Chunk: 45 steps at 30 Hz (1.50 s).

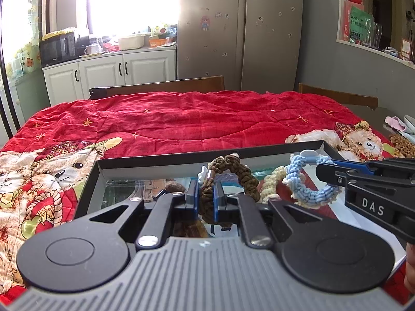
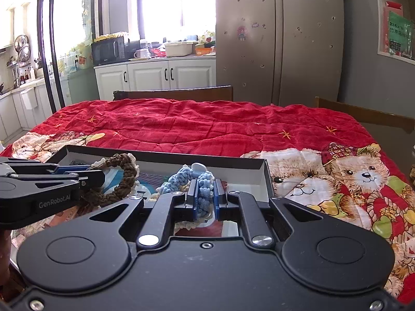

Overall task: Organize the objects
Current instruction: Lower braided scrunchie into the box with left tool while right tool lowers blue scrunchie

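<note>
A shallow black box (image 1: 179, 155) lies on the red quilt, and both grippers hover over it. My left gripper (image 1: 206, 190) is shut on a brown braided bracelet (image 1: 233, 167), whose loop stands up beyond the blue pads. My right gripper (image 1: 323, 168) comes in from the right, shut on a light blue braided bracelet (image 1: 308, 190). A cream braided bracelet (image 1: 271, 184) lies in the box between the two. In the right wrist view my right gripper (image 2: 206, 194) pinches the blue bracelet (image 2: 205, 181). At the left, my left gripper (image 2: 94, 173) holds the brown bracelet (image 2: 124, 175) over the box (image 2: 207, 161).
A red quilt with bear prints (image 1: 181, 119) covers the table. Two wooden chair backs (image 1: 166, 86) stand behind it, with a fridge (image 1: 238, 26) and white cabinets beyond. Small cloth and brown items (image 1: 400, 142) sit at the table's right edge.
</note>
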### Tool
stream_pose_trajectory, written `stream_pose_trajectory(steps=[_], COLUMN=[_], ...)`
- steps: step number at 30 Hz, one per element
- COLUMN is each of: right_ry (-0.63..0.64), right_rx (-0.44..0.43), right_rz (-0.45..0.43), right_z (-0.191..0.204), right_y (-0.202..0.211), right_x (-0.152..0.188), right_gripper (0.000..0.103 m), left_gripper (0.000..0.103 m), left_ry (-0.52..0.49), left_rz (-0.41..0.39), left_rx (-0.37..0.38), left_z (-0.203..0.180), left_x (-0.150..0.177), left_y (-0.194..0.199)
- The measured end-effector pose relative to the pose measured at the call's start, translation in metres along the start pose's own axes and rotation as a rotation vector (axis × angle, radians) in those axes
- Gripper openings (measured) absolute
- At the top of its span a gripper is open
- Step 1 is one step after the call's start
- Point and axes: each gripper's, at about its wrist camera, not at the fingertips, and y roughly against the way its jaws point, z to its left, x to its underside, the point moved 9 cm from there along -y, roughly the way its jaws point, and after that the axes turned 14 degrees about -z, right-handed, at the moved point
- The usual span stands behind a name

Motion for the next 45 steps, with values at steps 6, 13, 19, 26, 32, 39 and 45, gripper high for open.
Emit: stream_pose_trajectory(steps=[6,13,19,26,32,39,45], right_ry=[-0.005,-0.007,-0.014,-0.021,-0.024,-0.011,-0.017], right_rx=[0.005,0.003,0.001,-0.004,-0.007,-0.018,-0.018], right_rz=[0.013,0.024,0.051,0.075,0.087,0.107,0.109], right_z=[-0.001,-0.002,-0.002,-0.003,-0.002,0.0,0.0], right_y=[-0.006,-0.01,-0.014,-0.016,-0.017,-0.019,-0.019], right_x=[0.004,0.007,0.011,0.014,0.016,0.019,0.019], right_gripper=[0.011,0.011,0.011,0.012,0.012,0.012,0.015], left_gripper=[0.013,0.014,0.014,0.014,0.015,0.018,0.03], left_ry=[-0.011,-0.029,-0.044,-0.056,-0.062,-0.076,-0.079], left_rz=[0.017,0.045,0.06,0.07,0.084,0.095,0.1], left_rx=[0.009,0.018,0.013,0.008,0.011,0.006,0.004], left_z=[-0.003,-0.006,-0.008,-0.008,-0.009,-0.01,-0.01], left_x=[0.004,0.011,0.015,0.016,0.018,0.02,0.021], left_y=[-0.005,-0.008,-0.01,-0.011,-0.013,-0.015,-0.015])
